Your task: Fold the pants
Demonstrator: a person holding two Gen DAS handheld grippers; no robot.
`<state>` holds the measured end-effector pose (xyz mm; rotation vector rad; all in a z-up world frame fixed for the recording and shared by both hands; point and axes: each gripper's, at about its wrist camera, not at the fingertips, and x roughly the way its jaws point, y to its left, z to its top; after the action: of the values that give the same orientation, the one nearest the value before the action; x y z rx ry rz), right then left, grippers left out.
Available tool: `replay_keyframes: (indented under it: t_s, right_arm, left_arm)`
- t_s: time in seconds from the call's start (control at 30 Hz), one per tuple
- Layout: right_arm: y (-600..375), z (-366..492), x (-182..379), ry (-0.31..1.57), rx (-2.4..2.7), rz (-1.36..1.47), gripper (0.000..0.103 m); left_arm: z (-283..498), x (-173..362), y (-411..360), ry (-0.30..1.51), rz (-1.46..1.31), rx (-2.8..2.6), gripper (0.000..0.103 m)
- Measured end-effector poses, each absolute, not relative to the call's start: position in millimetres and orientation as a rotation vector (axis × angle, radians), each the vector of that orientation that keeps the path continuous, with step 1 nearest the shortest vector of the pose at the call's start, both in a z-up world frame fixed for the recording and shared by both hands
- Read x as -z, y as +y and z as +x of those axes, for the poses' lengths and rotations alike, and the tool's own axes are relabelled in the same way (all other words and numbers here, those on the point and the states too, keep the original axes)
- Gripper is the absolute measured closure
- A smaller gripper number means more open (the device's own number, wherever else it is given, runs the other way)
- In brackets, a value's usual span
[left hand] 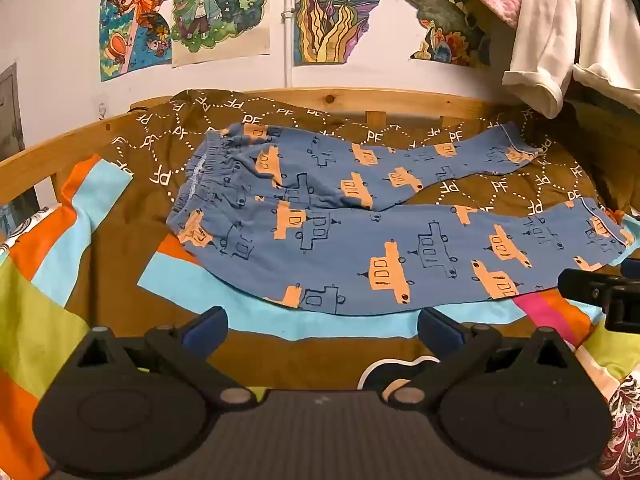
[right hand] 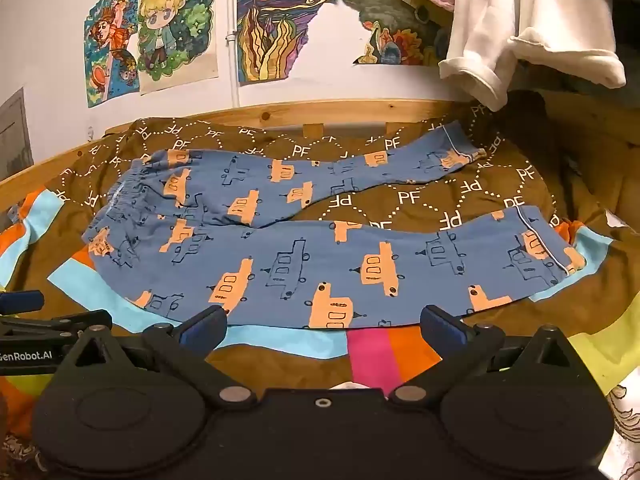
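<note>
Folding has not begun, by my reading: the blue pyjama pants [left hand: 360, 232] printed with orange and outlined buses lie spread flat on the brown quilt [left hand: 120, 264], elastic waistband [left hand: 200, 172] at about nine o'clock, both legs running toward three o'clock and parted in a V, the far leg [left hand: 420, 156] toward one o'clock and the near leg [left hand: 460, 256] toward four. Laying one leg over the other and doubling the length all remain. The left gripper [left hand: 322, 330] hangs at six o'clock short of the near hem, jaws wide and empty; the right gripper [right hand: 322, 328] does likewise, wide with nothing between its fingers. Readable writing: white "PF" [right hand: 408, 197] repeated across the quilt, and "GenRobot.AI" [right hand: 26, 356] on the left tool's side in the right wrist view, first letter cut off.
</note>
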<state>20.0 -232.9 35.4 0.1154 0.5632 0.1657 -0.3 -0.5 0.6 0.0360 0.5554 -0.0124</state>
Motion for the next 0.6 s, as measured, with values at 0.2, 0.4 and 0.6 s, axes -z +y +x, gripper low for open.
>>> replay_keyframes:
  t_s: [0.2, 0.4, 0.6]
  right_arm:
    - [-232.7, 19.9, -35.1, 0.566, -0.167, 0.115, 0.001]
    - [-233.9, 20.0, -35.7, 0.568, -0.167, 0.115, 0.001]
    - [-233.5, 19.9, -35.1, 0.569, -0.165, 0.113, 0.001]
  left_arm:
    - [1.6, 2.4, 3.5, 0.565, 0.026, 0.012, 0.0]
    - [-0.3, 3.0, 1.5, 0.57, 0.026, 0.005, 0.0]
    - [-0.6, 3.5, 1.8, 0.571, 0.025, 0.006, 0.0]
